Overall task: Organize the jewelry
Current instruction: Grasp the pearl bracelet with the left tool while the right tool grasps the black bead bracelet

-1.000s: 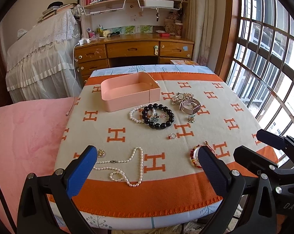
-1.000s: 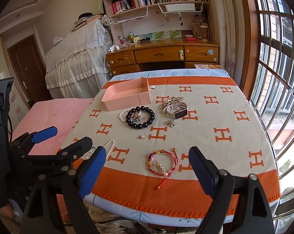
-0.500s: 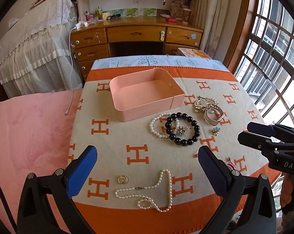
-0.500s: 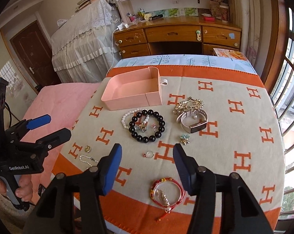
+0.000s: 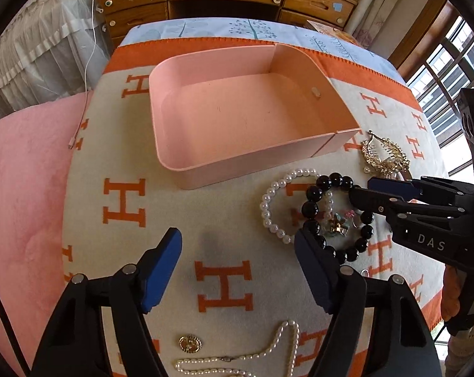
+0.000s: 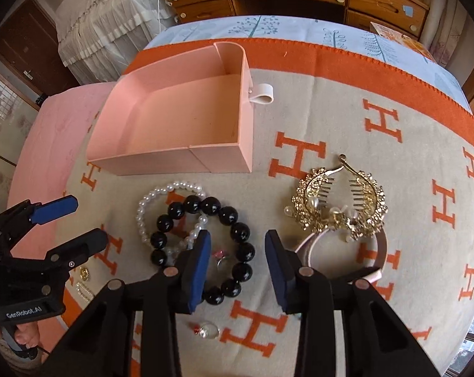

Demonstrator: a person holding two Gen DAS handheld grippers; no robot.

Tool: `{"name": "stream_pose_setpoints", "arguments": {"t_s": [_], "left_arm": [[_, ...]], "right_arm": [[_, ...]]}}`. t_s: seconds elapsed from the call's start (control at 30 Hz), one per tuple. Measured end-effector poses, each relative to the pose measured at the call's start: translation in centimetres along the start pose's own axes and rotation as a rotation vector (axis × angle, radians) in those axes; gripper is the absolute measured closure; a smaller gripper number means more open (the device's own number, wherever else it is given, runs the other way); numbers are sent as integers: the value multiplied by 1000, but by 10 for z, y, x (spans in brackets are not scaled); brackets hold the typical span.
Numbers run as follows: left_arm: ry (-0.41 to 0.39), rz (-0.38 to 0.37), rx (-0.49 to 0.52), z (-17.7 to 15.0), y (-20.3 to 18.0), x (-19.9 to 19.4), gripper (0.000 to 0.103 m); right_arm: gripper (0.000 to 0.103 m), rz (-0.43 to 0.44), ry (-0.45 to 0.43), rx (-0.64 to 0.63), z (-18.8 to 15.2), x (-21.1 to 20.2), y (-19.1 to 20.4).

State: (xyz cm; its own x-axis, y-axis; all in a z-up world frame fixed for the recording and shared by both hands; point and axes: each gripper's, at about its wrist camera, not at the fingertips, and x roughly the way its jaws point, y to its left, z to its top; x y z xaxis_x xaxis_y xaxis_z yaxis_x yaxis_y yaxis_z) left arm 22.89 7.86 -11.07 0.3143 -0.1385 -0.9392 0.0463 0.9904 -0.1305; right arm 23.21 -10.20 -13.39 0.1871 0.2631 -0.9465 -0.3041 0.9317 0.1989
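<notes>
Right tool [image 6: 238, 260] over glossy black bead bracelet [image 6: 205, 248]

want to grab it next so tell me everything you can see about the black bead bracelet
The black bead bracelet is a ring of large, glossy, round black beads, likely on elastic. It lies flat on the H-patterned cloth, just in front of the pink box, overlapping a white pearl bracelet. Small trinkets, one a ring with a pink stone, lie inside its loop. The right gripper, open, hovers over its near right side, not gripping.

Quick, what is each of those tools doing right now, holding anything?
Left tool: open, holding nothing.
Right tool: open over the black bead bracelet, holding nothing.
</notes>
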Motion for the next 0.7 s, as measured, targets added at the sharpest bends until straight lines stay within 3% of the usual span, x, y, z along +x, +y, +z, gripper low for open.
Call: {"name": "stream_pose_setpoints", "arguments": {"t_s": [0.07, 0.2, 0.27, 0.4, 0.5, 0.63, 0.7], "left_arm": [[21, -15, -2, 3, -1, 9, 39], [45, -20, -7, 10, -5, 24, 40], [57, -27, -11, 15, -5, 30, 47], [84, -31, -3, 21, -14, 41, 50], [106, -20, 8, 23, -23, 47, 58], [100, 20, 34, 26, -34, 51, 59], [89, 60, 64, 27, -42, 53, 65]], "right_arm": [[78, 4, 23, -13, 2, 9, 2], [82, -47, -2, -70, 4, 10, 10], [88, -60, -7, -79, 2, 10, 10], [88, -32, -1, -41, -6, 0, 1], [88, -1, -32, -18, -15, -19, -3], [88, 35, -75, -17, -25, -48, -3], [88, 39, -96, -30, -29, -60, 1]]}}
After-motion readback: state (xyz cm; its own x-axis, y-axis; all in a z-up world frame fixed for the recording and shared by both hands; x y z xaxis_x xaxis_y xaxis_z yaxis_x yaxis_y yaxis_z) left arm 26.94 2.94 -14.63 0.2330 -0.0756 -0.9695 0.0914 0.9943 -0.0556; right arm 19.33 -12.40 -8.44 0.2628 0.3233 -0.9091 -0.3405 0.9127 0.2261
